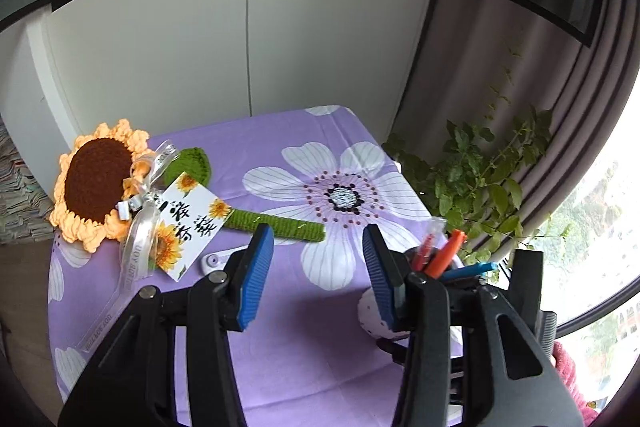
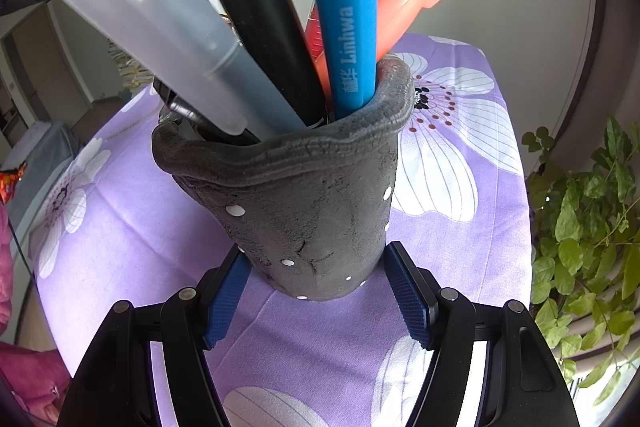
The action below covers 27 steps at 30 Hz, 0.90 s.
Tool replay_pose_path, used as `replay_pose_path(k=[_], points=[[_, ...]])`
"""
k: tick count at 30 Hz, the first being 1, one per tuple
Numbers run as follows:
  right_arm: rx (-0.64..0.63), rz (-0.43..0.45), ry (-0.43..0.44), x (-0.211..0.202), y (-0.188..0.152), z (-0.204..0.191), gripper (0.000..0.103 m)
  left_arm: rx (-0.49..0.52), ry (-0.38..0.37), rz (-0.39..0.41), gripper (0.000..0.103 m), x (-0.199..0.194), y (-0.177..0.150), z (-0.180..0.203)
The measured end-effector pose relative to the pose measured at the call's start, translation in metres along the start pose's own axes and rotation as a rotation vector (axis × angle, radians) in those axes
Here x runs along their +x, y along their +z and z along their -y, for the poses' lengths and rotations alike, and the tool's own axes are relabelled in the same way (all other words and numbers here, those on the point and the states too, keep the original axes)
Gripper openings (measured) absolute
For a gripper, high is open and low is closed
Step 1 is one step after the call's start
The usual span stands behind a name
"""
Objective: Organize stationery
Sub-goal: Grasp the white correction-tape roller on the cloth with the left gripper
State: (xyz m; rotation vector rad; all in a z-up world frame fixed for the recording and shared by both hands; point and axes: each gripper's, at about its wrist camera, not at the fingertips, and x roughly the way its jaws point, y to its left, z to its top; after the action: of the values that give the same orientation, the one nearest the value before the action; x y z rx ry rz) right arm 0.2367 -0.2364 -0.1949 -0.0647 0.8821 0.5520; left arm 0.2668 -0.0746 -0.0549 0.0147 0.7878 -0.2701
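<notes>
A dark grey pen holder (image 2: 312, 211) with white dots stands on the purple flowered tablecloth (image 2: 120, 227). My right gripper (image 2: 316, 259) is shut on its base, one blue pad against each side. In it stand a frosted-cap marker (image 2: 160, 39), a black marker (image 2: 260, 19), a blue pen (image 2: 348, 27) and an orange pen (image 2: 404, 7). My left gripper (image 1: 316, 247) hovers open over bare cloth with nothing between its pads. To its right is the pen holder (image 1: 370, 315), and the orange pen (image 1: 448, 251) sticks out of it. A small white stationery item (image 1: 216, 261) lies half hidden behind the left finger.
A crocheted sunflower (image 1: 96, 179) with a green stem, ribbon and printed card (image 1: 188, 223) lies at the table's left. White cabinet doors (image 1: 240, 39) stand behind the table. A leafy plant (image 1: 480, 179) and curtains flank the right edge. A pink sleeve (image 1: 566, 367) shows at lower right.
</notes>
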Motion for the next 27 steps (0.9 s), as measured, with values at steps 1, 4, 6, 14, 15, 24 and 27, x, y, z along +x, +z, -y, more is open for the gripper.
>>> replay_pose_path(k=[1, 4, 6, 14, 15, 24, 27], points=[[0.0, 0.0, 0.0, 0.0, 0.0, 0.0, 0.07, -0.005, 0.035, -0.008, 0.044, 0.006, -0.002, -0.008], [0.0, 0.0, 0.0, 0.0, 0.0, 0.0, 0.07, 0.002, 0.089, -0.073, 0.044, 0.031, -0.011, -0.029], [0.0, 0.0, 0.0, 0.0, 0.0, 0.0, 0.07, 0.02, 0.105, -0.126, 0.044, 0.05, -0.017, -0.038], [0.0, 0.0, 0.0, 0.0, 0.0, 0.0, 0.07, -0.127, 0.091, -0.261, 0.044, 0.094, -0.033, -0.082], [0.0, 0.0, 0.0, 0.0, 0.0, 0.0, 0.07, -0.175, 0.07, -0.276, 0.044, 0.097, -0.034, -0.087], [0.0, 0.0, 0.0, 0.0, 0.0, 0.0, 0.07, -0.632, 0.028, -0.359, 0.052, 0.113, -0.033, -0.117], [0.0, 0.0, 0.0, 0.0, 0.0, 0.0, 0.07, -0.696, 0.068, -0.343, 0.059, 0.115, -0.028, -0.118]])
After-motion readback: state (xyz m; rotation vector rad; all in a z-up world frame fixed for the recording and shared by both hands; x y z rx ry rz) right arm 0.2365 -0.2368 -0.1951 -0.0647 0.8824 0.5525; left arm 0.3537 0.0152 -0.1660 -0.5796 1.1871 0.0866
